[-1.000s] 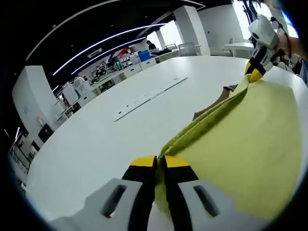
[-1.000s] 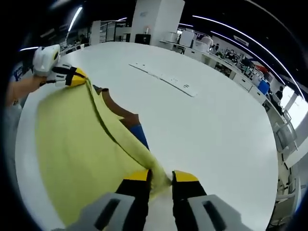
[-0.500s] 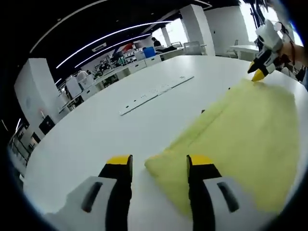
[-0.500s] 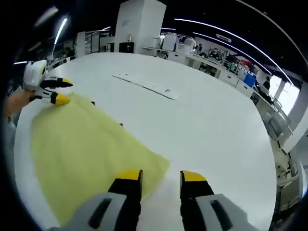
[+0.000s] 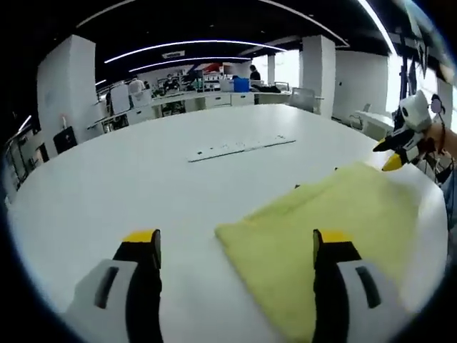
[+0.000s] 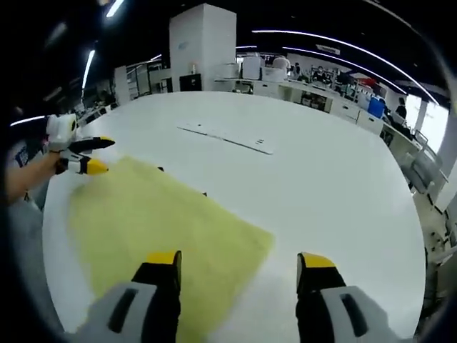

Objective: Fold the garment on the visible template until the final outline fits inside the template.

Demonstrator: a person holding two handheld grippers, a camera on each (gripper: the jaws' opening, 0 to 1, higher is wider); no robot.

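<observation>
I have both grippers off the cloth now. A second ago each was clamped on an edge of the yellow garment, holding a raised fold between them; half a second ago the jaws had parted and the cloth had dropped flat, and now they stand wider apart still and farther back from it.

In the left gripper view my left gripper sits at the bottom of the frame, jaws spread wide and holding nothing, with the near corner of the garment lying between and just beyond them. The garment fills the lower right of that frame as one flat yellow sheet on the white table. The right gripper shows at the right edge, parted, near the far corner.

In the right gripper view the right gripper is likewise released, jaws wide at the bottom centre, and the garment lies across the lower left. The left gripper appears at the left edge, open, just beside the cloth's far corner.

The brown and blue patches that showed under the lifted fold are now all but covered; only small dark specks sit along the cloth's upper edge. A pale flat strip lies well apart, farther up the table.

I judge this fold laid down. I cannot tell from here whether the outline sits inside the template, so I would check the edges before folding again.
</observation>
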